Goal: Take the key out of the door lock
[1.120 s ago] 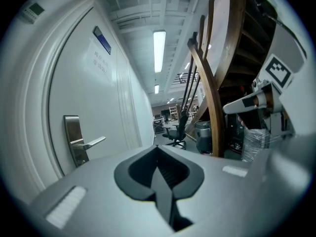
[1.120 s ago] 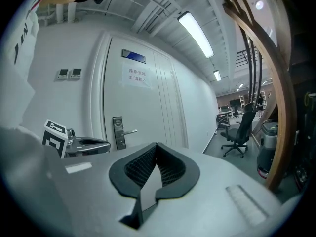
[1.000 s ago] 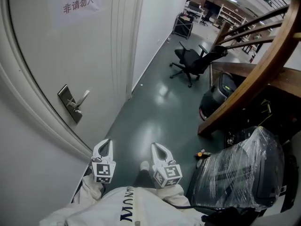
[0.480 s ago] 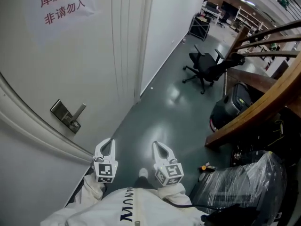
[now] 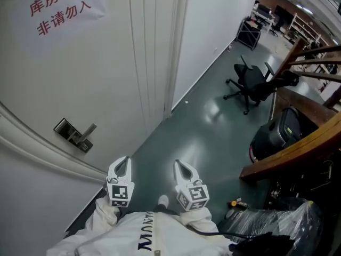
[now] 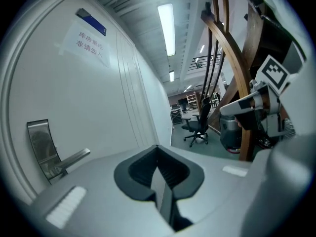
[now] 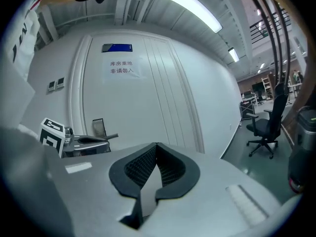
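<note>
Head view gives me left tool [image 5: 121,164] and right tool [image 5: 182,170] side by side, both pressed together, empty, the lock [image 5: 72,135] well apart ahead-left of them.

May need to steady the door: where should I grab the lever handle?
Grip the lever handle on its straight bar near the free end, approaching the door face-on. The bar seems level, projecting from its plate, so set jaws above and below.

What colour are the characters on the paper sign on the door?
Red characters on a white paper sign; they show best in the head view.
</note>
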